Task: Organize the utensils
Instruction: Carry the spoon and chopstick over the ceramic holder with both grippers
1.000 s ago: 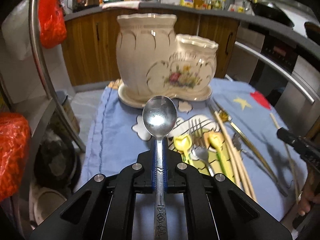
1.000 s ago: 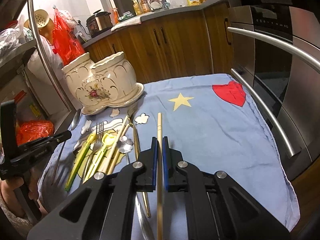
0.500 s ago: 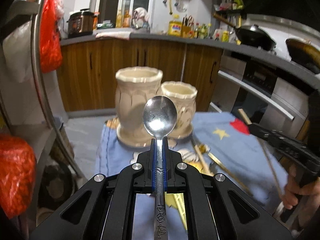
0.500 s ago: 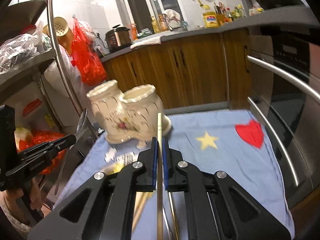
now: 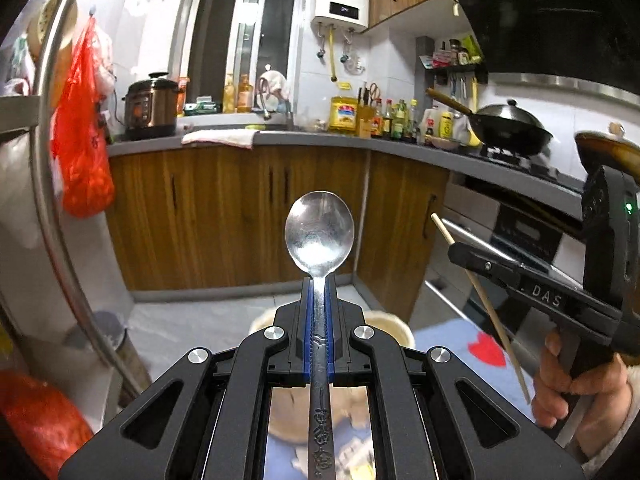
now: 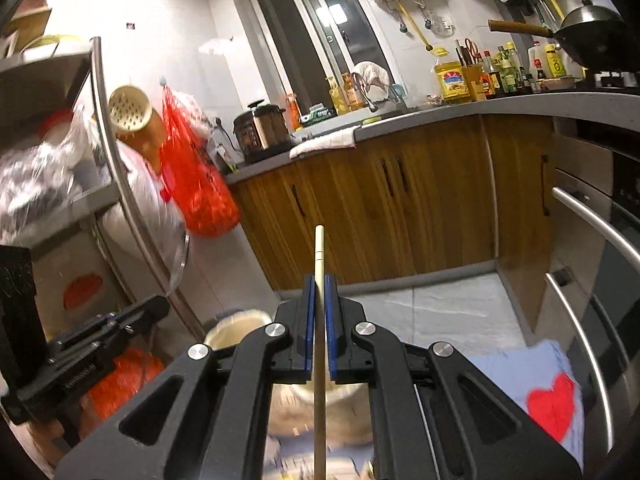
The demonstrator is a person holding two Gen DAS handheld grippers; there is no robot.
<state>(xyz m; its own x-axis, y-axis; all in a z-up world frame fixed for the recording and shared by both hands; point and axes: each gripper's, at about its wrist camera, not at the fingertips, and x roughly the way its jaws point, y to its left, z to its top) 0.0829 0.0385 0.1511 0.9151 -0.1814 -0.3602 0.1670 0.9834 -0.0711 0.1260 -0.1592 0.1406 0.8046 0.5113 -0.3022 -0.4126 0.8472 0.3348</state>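
My left gripper (image 5: 319, 288) is shut on a steel spoon (image 5: 319, 232), bowl pointing up and forward. My right gripper (image 6: 319, 284) is shut on a pale wooden chopstick (image 6: 319, 252); it also shows at the right of the left wrist view (image 5: 480, 304), with the chopstick (image 5: 486, 308) slanting down. The cream ceramic utensil holder sits low, mostly hidden behind the jaws; its rims show in the left wrist view (image 5: 394, 326) and in the right wrist view (image 6: 236, 326). Both grippers are raised above it. The left gripper shows at the lower left of the right wrist view (image 6: 152, 308).
A blue cloth with a red heart (image 6: 554, 404) covers the table. A metal rack with red bags (image 6: 196, 184) stands left. Wooden cabinets (image 5: 240, 216) are behind, an oven with steel handles (image 6: 596, 220) to the right.
Both grippers have risen and tilted upward with their utensils. The holder and the table have dropped to the bottom of both views; the utensils on the cloth are out of sight.
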